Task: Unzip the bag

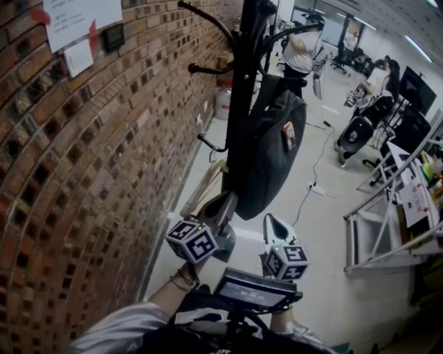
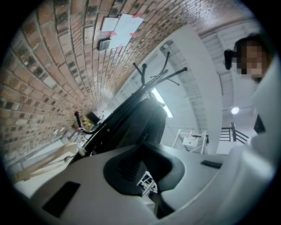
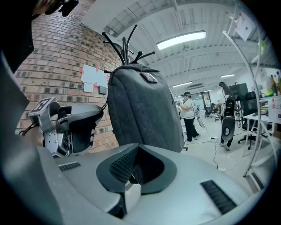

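A dark grey backpack (image 1: pixel 266 152) hangs upright from a black coat stand (image 1: pixel 242 76) beside the brick wall. It has a small badge on its front, and no zip pull is clearly visible. My left gripper (image 1: pixel 223 205) sits just below the bag's lower left edge, shut and empty. My right gripper (image 1: pixel 271 221) is a little below the bag's bottom, also shut on nothing. In the left gripper view the bag (image 2: pixel 139 123) rises just beyond the closed left gripper (image 2: pixel 145 151). In the right gripper view the bag (image 3: pixel 140 105) fills the middle above the right gripper (image 3: pixel 137 151), with the left gripper (image 3: pixel 72 125) to its left.
The brick wall (image 1: pixel 90 152) with pinned papers (image 1: pixel 79 21) runs along the left. A wooden board (image 1: pixel 202 187) leans at its foot. A person in a white shirt (image 1: pixel 301 48) stands far back near chairs. A metal rack (image 1: pixel 387 228) and floor cable (image 1: pixel 315 173) are to the right.
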Demonstrator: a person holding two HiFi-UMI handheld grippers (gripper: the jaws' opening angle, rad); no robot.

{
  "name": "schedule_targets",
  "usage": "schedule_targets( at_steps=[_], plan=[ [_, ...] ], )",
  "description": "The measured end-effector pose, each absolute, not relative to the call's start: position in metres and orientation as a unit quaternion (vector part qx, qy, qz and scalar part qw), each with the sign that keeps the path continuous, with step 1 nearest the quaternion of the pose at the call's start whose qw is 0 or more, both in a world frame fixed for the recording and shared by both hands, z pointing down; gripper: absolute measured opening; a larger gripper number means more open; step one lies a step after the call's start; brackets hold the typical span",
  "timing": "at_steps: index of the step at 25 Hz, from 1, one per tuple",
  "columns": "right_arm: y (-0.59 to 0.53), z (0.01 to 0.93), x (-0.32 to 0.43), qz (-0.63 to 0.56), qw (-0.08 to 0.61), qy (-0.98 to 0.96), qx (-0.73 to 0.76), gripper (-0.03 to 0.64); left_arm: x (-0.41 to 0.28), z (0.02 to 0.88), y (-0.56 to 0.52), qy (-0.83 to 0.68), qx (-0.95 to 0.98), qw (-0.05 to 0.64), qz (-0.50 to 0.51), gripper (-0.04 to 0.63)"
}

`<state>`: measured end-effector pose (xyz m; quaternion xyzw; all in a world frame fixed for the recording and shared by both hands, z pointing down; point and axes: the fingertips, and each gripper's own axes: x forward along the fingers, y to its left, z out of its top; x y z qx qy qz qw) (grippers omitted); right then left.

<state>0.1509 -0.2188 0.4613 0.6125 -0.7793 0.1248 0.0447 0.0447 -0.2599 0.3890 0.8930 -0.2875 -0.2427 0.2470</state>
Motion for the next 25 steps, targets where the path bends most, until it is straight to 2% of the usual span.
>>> schedule_targets(
  at_steps=[25],
  plan=[
    [-0.218,0.475,0.154,0.136,0.056,-0.781,0.607,-0.011,0.051,0.456,-0.259,-0.317,0.899,0.244,-0.178,0.011]
  ],
)
